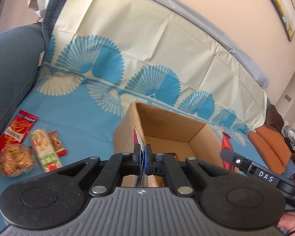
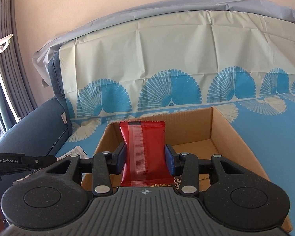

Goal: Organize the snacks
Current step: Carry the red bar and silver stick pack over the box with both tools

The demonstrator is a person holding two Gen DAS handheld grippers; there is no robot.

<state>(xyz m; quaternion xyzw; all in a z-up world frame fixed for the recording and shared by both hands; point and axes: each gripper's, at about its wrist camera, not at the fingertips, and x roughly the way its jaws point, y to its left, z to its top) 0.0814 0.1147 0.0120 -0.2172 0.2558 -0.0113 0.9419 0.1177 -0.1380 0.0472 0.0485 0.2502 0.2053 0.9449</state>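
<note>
My left gripper (image 1: 142,153) is shut on a thin snack packet (image 1: 138,137) seen edge-on, red and white, held over the near left corner of an open cardboard box (image 1: 167,118). My right gripper (image 2: 145,157) is shut on a red snack pouch (image 2: 142,149), held upright above the same box (image 2: 222,129); that pouch (image 1: 226,143) also shows in the left wrist view beside the box's right wall. Loose on the blue cover to the left lie a red chip packet (image 1: 14,130), a bag of round crackers (image 1: 14,160), a green-and-white cracker pack (image 1: 45,149) and a small red bar (image 1: 57,142).
The box stands on a sofa seat under a blue and cream fan-patterned cover (image 1: 78,114). A grey-blue armrest (image 1: 9,68) rises at the left. An orange cushion (image 1: 269,147) lies far right. The other gripper's body (image 2: 19,162) sits low at the left in the right wrist view.
</note>
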